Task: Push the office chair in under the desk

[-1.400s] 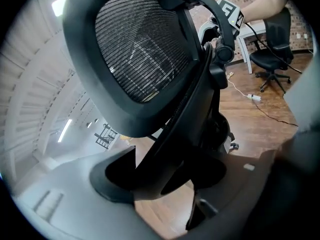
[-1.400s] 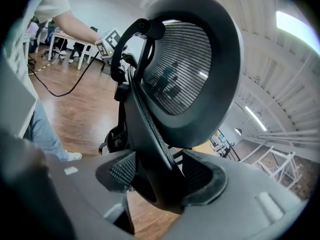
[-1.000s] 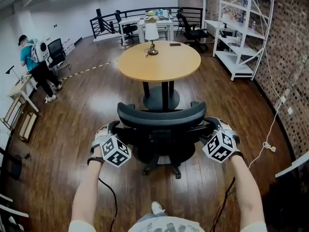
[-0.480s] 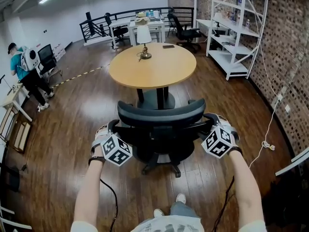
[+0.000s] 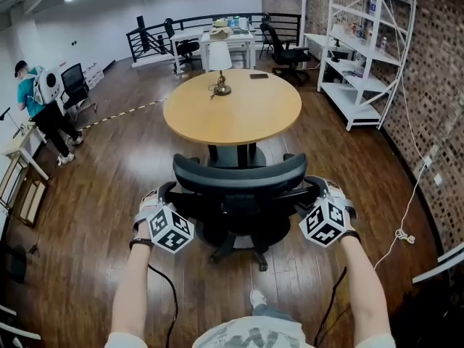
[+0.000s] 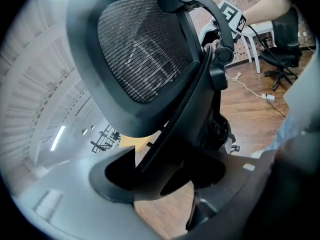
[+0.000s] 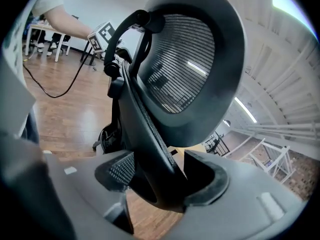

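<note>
A black mesh-backed office chair (image 5: 239, 181) stands on the wood floor in front of a round wooden table (image 5: 232, 107), its back towards me. My left gripper (image 5: 164, 196) is shut on the left edge of the backrest frame. My right gripper (image 5: 322, 193) is shut on the right edge. In the left gripper view the chair's frame (image 6: 200, 99) runs between the jaws of the left gripper (image 6: 165, 176). In the right gripper view the mesh back (image 7: 190, 69) rises above the right gripper (image 7: 160, 184), whose jaws press on the frame. The chair's seat is hidden behind its back.
A small lamp (image 5: 220, 60) and a dark phone (image 5: 259, 75) sit on the table. White shelving (image 5: 362, 56) lines the brick wall at right, with a cable (image 5: 402, 234) on the floor. A person (image 5: 43, 100) stands far left by small desks. More desks and chairs are behind.
The chair has rolled a little closer to the round table, and I have stepped forward with it. Both grippers keep their hold on the backrest.
</note>
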